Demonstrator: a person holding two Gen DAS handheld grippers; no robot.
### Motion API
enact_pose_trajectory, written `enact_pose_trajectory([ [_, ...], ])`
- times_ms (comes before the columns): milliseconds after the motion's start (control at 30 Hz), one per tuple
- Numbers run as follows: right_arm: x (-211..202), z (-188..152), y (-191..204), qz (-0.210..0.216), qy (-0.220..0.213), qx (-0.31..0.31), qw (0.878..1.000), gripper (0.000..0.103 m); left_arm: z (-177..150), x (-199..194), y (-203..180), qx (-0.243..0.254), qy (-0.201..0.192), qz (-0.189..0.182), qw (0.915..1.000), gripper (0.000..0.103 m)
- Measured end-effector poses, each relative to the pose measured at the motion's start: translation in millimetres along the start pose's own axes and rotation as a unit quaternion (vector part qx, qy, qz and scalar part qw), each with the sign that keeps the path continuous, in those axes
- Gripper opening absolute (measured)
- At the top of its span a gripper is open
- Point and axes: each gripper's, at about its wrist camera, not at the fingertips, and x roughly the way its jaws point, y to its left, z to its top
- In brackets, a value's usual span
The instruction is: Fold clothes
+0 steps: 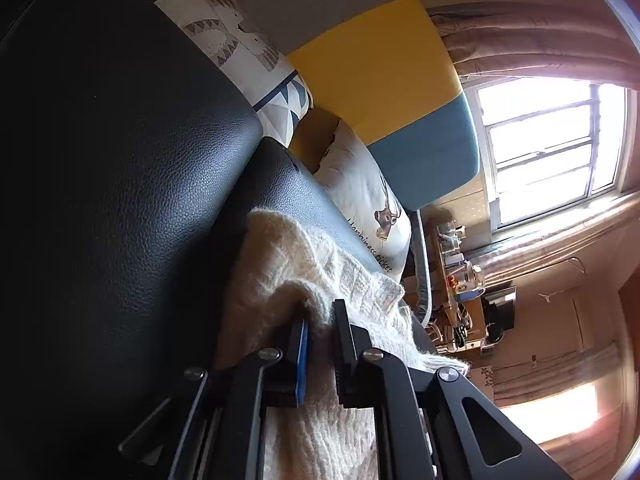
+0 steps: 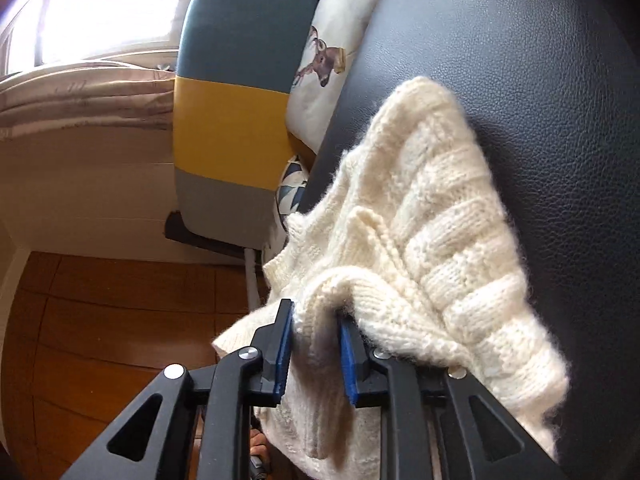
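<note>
Black leather cushion [image 2: 540, 80], cream knit sweater [image 2: 432, 232] draped over it

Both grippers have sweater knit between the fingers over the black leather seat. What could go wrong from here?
1. The right gripper stands apart around a fold of the cream sweater rather than pinching it, so that side may slip out.
2. The left gripper holds only a thin bunch of knit; fuzzy yarn could snag on the pads or stretch.
3. Part of the sweater hangs off the black leather seat edge; its weight may drag the rest down.
</note>
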Motion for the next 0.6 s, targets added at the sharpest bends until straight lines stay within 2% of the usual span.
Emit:
enact_pose_trajectory([
  [67, -2, -1, 0, 0.011, -0.003, -0.005, 1.0, 0.027, -3, 0, 1, 0.006, 0.002, 0.005, 1.0, 0.012],
  [167, 2, -2, -5, 0.0, 0.004, -0.012, 1.0, 0.026, -7, -2, 5, 0.0, 0.001, 0.005, 1.0, 0.012],
  [367, 1, -15, -3, -0.037, 0.017, -0.056, 0.998, 0.021, -23, -8, 0, 0.031, 0.003, 0.042, 0.9986, 0.013],
  [600, -17, -48, -10, -0.063, 0.071, -0.066, 0.993, 0.014, -60, -40, 5, 0.046, 0.012, 0.066, 0.9967, 0.013],
])
